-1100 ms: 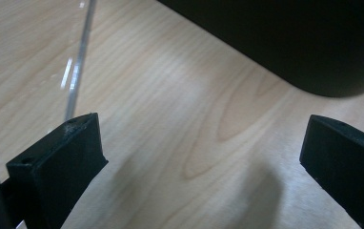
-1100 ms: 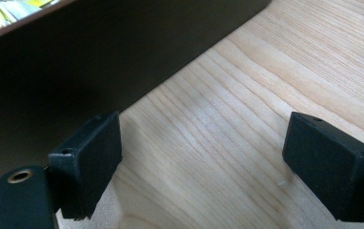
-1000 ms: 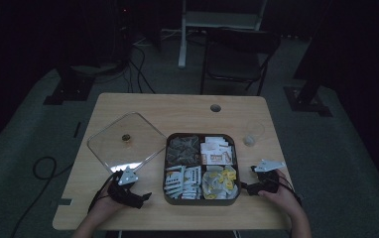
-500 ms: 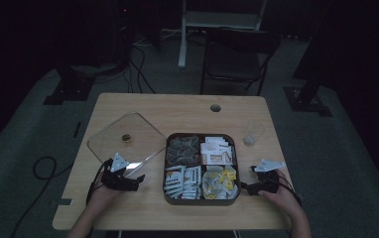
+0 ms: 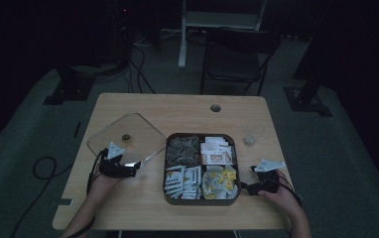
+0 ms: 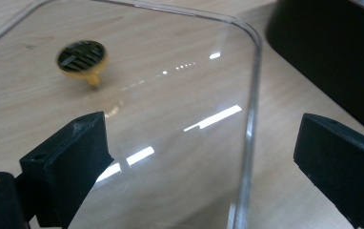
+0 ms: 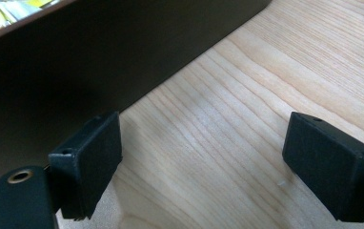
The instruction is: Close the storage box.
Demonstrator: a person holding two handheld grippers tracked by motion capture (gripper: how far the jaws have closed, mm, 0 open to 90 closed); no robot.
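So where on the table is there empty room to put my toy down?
The far strip of the table behind the clear lid and the snack box is bare, apart from a small hole. The near edge between the two hands is bare too. It is crowded beside the box: left gripper at the lid, right gripper and a glass on the other side.

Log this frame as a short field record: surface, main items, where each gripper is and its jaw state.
surface: wooden table
box: dark four-compartment box of packets, mid-table, uncovered
lid: clear square lid with a gold knob, flat on the table left of the box
glass: small clear glass right of the box
left gripper: open, jaws either side of the lid's near edge, not closed on it
right gripper: open over bare wood beside the box's right wall, holding nothing
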